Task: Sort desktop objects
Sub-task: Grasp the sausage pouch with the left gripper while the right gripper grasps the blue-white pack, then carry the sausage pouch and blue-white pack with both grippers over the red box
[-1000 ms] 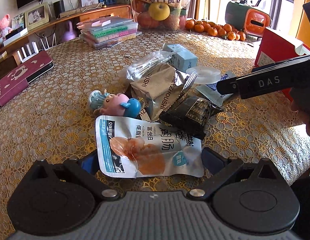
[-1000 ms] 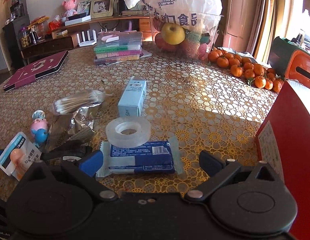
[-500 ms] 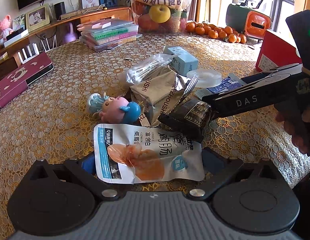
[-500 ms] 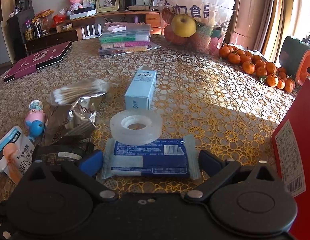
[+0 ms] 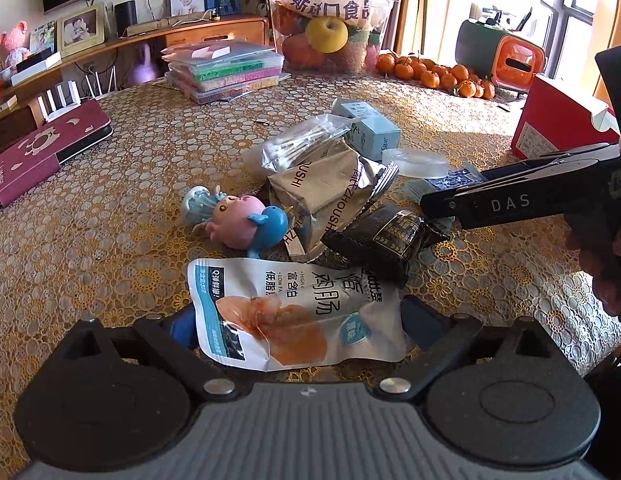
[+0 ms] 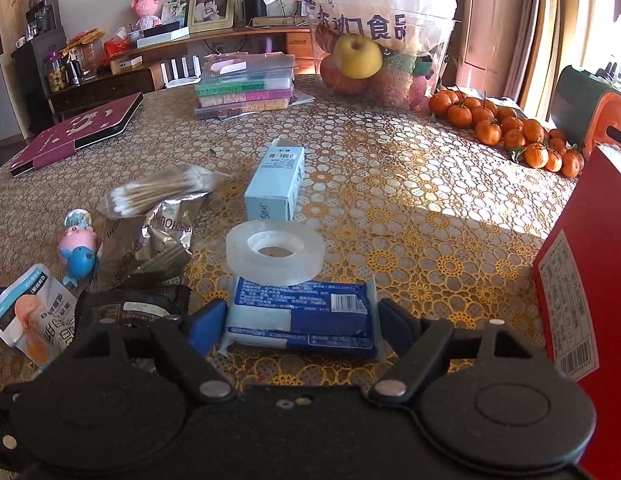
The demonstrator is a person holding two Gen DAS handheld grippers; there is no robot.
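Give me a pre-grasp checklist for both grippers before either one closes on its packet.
1. Left gripper open: ok, fingers apart on either side of the white sausage pouch.
2. Right gripper open: ok, its blue fingers flank the blue tissue pack.
3. Tissue pack free to lift: not ok, the clear tape roll overlaps its far edge.
4. Sausage pouch free to lift: cannot tell, the black snack packet meets its far edge; which lies on top is unclear.
5. Finger contact with the packets: cannot tell from these views.
6. Grippers clear of each other: ok, apart in the left wrist view.
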